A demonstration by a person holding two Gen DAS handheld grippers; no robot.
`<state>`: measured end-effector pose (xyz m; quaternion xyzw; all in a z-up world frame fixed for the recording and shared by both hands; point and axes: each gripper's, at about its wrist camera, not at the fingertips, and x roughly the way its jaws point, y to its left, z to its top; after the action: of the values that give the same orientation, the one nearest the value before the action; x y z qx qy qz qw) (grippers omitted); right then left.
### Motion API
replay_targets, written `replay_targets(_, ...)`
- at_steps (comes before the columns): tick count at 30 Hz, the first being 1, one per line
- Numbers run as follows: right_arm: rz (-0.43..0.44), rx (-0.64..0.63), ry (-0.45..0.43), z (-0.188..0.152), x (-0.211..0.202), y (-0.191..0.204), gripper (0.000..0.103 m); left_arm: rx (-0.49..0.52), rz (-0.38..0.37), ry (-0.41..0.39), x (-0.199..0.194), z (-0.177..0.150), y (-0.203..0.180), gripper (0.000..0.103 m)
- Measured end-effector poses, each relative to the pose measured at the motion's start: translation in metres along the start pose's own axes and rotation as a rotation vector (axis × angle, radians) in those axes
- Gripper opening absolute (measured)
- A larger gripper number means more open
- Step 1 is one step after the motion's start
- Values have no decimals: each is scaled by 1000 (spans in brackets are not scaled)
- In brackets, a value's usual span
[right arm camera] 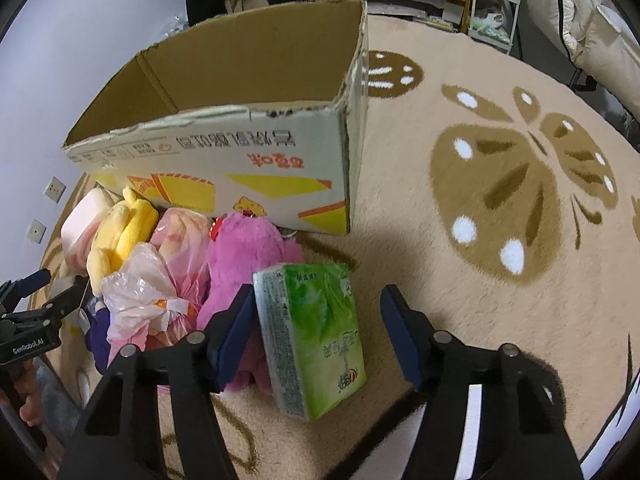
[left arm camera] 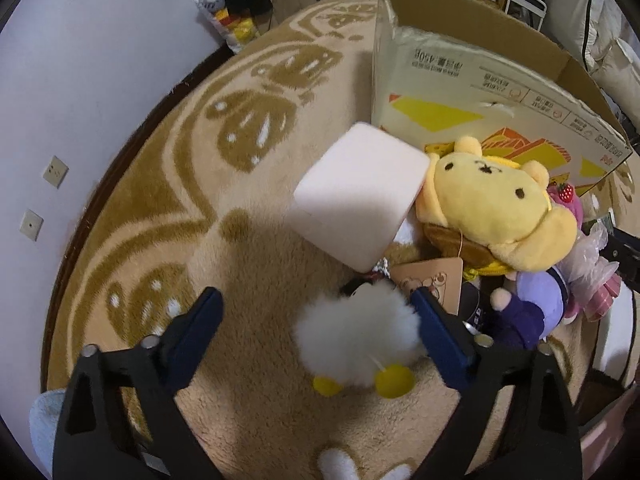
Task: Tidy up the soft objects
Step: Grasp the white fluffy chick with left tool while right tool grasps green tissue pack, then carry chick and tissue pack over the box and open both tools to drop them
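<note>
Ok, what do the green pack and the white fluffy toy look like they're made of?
Green pack: glossy plastic film, judging by its sheen and creased wrap, probably over soft tissues.
White fluffy toy: long-pile synthetic fur, wispy at the edges, with smooth yellow feet of felt or fabric; which one is unclear.

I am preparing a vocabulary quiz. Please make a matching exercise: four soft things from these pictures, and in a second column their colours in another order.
Things:
1. tissue pack
2. bear plush
3. fluffy toy
4. foam block

Colours:
A. yellow
B. fluffy white with yellow feet
C. green
D. plain pale pink-white

Pairs: 1-C, 2-A, 3-B, 4-D
</note>
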<state>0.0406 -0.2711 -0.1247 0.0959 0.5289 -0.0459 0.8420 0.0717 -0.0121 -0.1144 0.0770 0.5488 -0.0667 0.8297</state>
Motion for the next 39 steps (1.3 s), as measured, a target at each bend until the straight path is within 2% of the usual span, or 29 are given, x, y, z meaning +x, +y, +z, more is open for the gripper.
replay_targets(3,11,-1,13,0,3,1,62,-12,-31,32,4,-3,0,75)
replay_targets(5,15,-2,13,0,4,1,61,-21,-62,59,7,-4,-1,61)
replay_targets(8,28,5,21,0,6,-1,48,-15,-91,86,10,-7,-4,43)
replay_targets(10,49,8,24,0,7,-2,48,0,-98,91,10,-9,-8,36)
replay_targets(18,43,-19,-2,-1,1,7,43,41,-69,41,1,-10,-13,33)
replay_targets(24,74,-30,-87,-2,-22,10,41,57,-33,-43,-22,-13,-13,33)
replay_targets(29,98,-34,-164,-3,-41,11,40,80,-12,-128,-44,-15,-16,33)
replay_targets(39,113,-74,-342,-7,-85,19,40,56,39,-360,-100,-23,-12,33)
